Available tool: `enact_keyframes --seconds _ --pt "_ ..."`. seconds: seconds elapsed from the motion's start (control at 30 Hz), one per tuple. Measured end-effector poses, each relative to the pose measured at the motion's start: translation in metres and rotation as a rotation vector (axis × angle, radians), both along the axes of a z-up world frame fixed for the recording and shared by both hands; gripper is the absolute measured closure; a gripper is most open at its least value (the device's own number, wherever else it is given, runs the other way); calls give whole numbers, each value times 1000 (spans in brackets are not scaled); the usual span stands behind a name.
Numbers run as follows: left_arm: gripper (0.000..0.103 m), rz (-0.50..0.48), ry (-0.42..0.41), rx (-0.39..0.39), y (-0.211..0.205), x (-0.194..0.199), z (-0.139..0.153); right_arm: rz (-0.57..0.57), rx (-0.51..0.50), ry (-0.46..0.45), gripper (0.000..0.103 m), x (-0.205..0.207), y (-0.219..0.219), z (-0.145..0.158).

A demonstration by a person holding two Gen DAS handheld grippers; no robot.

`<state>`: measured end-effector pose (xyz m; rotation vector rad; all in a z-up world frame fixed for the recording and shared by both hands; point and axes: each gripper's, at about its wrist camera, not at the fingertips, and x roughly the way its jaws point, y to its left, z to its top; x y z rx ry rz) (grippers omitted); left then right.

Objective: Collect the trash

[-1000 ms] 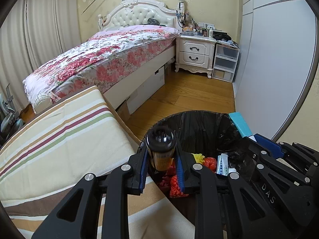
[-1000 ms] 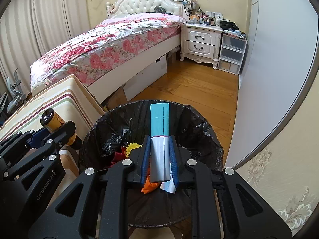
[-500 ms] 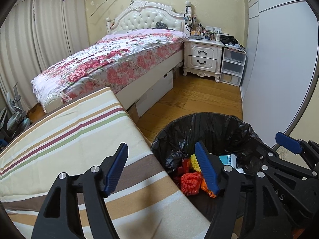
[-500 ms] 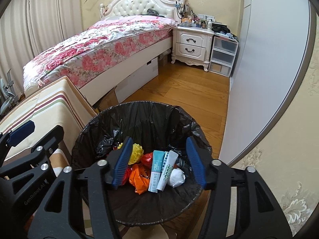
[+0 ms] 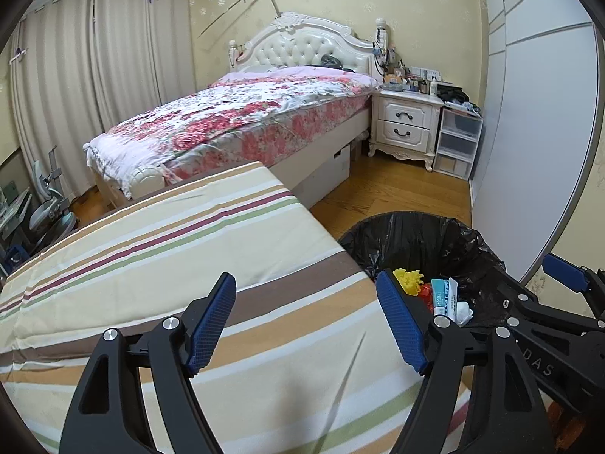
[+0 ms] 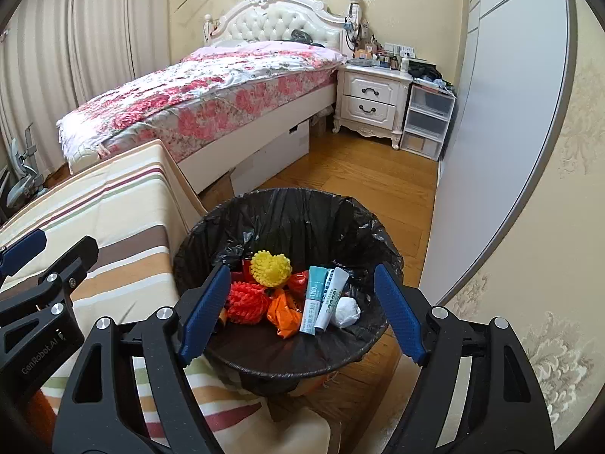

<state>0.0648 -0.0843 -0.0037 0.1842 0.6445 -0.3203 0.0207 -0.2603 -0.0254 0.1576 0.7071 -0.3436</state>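
Right wrist view looks down between the blue ribbed pads of the right gripper [image 6: 302, 312], whose jaws have just been opening and now stand wide with nothing pressed between them. Directly ahead and below sits the trash bin [image 6: 382, 242], round and lined with a crinkled black plastic bag; its near rim lies just under the fingertips. Inside lie a yellow knobbly ball [image 6: 271, 268], a red knobbly ball [image 6: 245, 302], crumpled orange wrapping [image 6: 285, 312], two toothpaste tubes [image 6: 317, 299] side by side, and a white paper wad [image 6: 346, 312]. Beyond the bin, bare wooden floor [image 6: 359, 174] runs clear toward a white nightstand [image 6: 372, 100] and a stack of clear plastic drawers [image 6: 427, 121]. To the gripper's right a smooth pale wardrobe door [image 6: 503, 121] closes that side; to its left a striped cushioned surface [image 6: 113, 204] touches the bin's rim. Left wrist view shows the left gripper [image 5: 306, 319], its jaws likewise just opened wide and empty, hovering over that flat striped fabric in cream, tan, brown, maroon and green bands, with the bin off its right fingertip. Ahead of it stands a bed [image 5: 242, 121] with a floral pink quilt and a tufted white headboard, with pleated beige curtains [image 5: 87, 87] to the left beyond it.
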Motion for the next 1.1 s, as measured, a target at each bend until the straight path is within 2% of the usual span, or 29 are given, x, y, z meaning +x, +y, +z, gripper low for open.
enact_keyframes --seconds 0.57,1.1 --pt "25 90 -33 -29 53 -42 13 65 -33 -57 21 -38 42 24" --pt "24 102 -46 -40 63 -50 16 74 -46 -67 20 -44 50 28"
